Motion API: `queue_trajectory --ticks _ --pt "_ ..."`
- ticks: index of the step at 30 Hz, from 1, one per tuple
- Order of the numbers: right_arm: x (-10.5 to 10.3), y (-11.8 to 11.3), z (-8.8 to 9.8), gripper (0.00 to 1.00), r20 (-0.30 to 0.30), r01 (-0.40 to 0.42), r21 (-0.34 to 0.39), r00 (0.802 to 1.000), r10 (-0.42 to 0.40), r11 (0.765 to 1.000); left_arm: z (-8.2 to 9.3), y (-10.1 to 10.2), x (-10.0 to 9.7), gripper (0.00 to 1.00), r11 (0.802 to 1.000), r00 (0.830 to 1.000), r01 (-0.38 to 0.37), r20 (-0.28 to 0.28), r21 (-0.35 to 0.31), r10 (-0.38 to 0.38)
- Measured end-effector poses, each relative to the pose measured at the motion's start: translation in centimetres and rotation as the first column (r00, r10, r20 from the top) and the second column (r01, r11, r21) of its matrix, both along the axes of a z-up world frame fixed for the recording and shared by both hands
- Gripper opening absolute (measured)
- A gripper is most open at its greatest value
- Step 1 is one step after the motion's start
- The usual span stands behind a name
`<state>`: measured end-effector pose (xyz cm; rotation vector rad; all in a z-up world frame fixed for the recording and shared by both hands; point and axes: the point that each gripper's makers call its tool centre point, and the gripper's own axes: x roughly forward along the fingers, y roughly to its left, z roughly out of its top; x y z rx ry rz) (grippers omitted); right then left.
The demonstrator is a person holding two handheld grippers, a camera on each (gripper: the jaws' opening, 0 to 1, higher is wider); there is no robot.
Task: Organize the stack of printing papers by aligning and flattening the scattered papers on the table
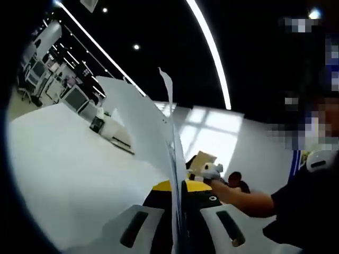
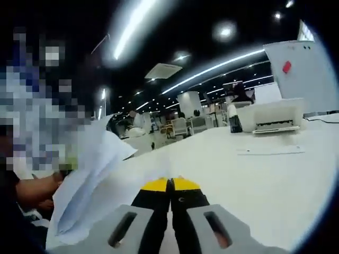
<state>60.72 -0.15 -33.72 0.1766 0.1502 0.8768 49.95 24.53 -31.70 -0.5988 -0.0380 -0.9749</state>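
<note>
- White printing papers (image 1: 145,121), thin and limp, stand edge-on in the left gripper view, pinched between the closed jaws of the left gripper (image 1: 177,211); the top corners flare and curl apart instead of lining up.
- Yellow-tipped, black-padded jaws of the right gripper (image 2: 170,198) meet with no gap in the right gripper view; whether a sheet lies between them cannot be told. The same sheaf (image 2: 87,180) droops just to their left, lifted off the table (image 2: 254,180).
- Step in hand, by the look of it: the stack is raised off the surface for squaring, with its edges not yet aligned.
- Next move likely calls for tapping the lower edge on the smooth white tabletop, then laying the sheets flat and pressing them down; loose, slippery sheets could fan out if the pinch eases.
- Toward the table's far edge sit a boxy white printer (image 2: 275,119) and one flat single sheet (image 2: 270,151), well apart from the lifted papers.
- A person's forearm (image 1: 241,198) reaches in beside the left gripper.
</note>
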Motion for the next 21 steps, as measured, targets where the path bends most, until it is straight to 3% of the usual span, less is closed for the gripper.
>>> queue_trajectory --ticks 7,17,21 --pt "-2.4 -2.6 3.8 0.00 0.065 0.003 0.031 0.998 -0.005 1.000 0.4 0.0 0.3 0.06 0.999 0.999 -0.040 0.004 -0.011 0.040" --pt "-6.5 -6.8 12.0 0.00 0.219 0.019 0.041 0.975 -0.028 0.999 0.9 -5.1 1.6 0.06 0.999 0.999 0.033 0.015 -0.020 -0.033" --pt "-8.0 -8.5 15.2 0.00 0.286 0.044 0.041 0.957 -0.054 0.998 1.0 -6.5 1.7 0.06 0.998 0.998 0.052 0.035 -0.035 -0.051"
